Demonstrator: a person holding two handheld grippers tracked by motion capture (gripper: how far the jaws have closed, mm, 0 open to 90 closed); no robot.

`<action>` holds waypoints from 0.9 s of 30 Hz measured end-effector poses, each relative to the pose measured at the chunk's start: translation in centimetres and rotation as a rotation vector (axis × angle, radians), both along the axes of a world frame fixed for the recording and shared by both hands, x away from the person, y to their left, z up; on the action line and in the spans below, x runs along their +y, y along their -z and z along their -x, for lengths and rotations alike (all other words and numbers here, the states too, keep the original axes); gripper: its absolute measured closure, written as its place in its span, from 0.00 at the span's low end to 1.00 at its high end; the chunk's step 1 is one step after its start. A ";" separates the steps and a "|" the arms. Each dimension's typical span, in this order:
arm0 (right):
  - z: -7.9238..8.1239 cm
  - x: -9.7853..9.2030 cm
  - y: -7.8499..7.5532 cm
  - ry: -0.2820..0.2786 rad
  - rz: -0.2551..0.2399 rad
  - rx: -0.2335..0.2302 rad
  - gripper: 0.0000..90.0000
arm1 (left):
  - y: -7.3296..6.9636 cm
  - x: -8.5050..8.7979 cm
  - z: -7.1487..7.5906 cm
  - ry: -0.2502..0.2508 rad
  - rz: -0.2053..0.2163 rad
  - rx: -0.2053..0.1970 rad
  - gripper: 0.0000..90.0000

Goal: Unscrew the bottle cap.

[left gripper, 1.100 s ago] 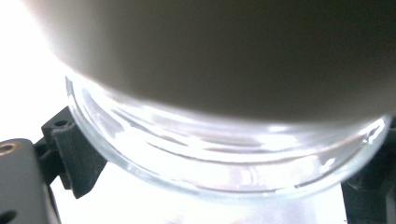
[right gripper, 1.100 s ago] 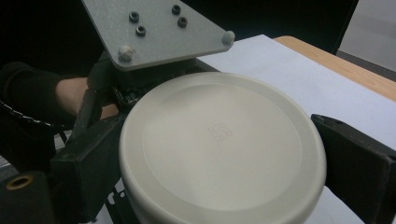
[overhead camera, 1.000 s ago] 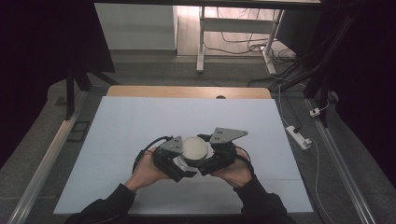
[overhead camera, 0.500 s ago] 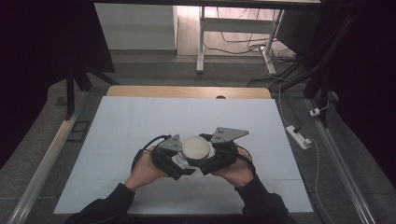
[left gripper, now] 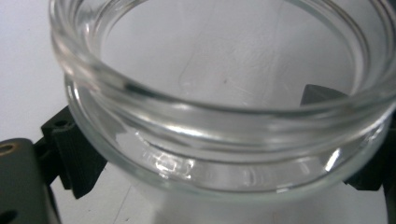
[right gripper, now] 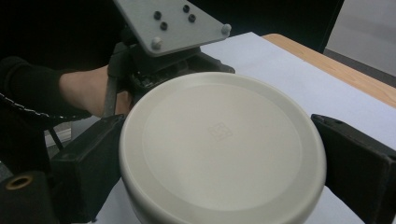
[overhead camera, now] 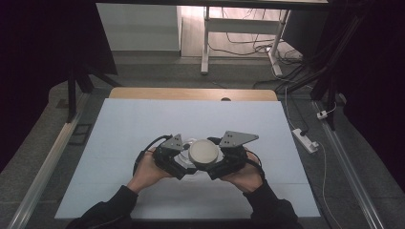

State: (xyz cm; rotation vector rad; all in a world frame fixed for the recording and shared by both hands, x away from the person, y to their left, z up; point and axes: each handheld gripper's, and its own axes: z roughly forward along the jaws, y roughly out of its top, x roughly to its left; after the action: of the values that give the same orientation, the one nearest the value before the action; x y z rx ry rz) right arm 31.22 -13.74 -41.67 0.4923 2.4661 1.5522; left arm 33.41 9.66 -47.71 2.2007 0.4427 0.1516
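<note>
Sitting low in the middle of the high view, the glass jar (left gripper: 224, 116) is clamped between the left gripper (overhead camera: 177, 160) jaws, and the right gripper (overhead camera: 220, 160) is squeezing the white lid (overhead camera: 204, 152) directly over it. Around them the pale table (overhead camera: 143, 124) is bare; a power strip (overhead camera: 304, 140) lies on the floor at right.
</note>
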 end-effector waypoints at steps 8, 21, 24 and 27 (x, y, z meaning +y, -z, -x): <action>0.5 -0.6 0.3 0.009 -0.001 0.007 0.08 | 0.1 0.3 -0.8 -0.041 0.006 0.001 0.08; 1.4 -0.7 1.3 0.005 0.007 0.011 0.08 | 0.1 0.6 -2.1 -0.092 0.007 -0.016 0.08; 1.6 -0.5 1.5 -0.001 0.012 0.012 0.08 | 0.0 0.6 -2.4 -0.101 0.008 -0.019 0.08; 1.9 -0.4 1.8 -0.007 0.019 0.010 0.08 | 0.0 0.7 -2.8 -0.111 0.014 -0.019 0.08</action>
State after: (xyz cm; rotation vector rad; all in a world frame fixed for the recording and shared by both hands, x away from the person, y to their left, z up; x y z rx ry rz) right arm 29.30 -14.12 -43.46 0.4902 2.4901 1.5316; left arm 36.23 10.37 -47.75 2.1603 0.5535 0.2283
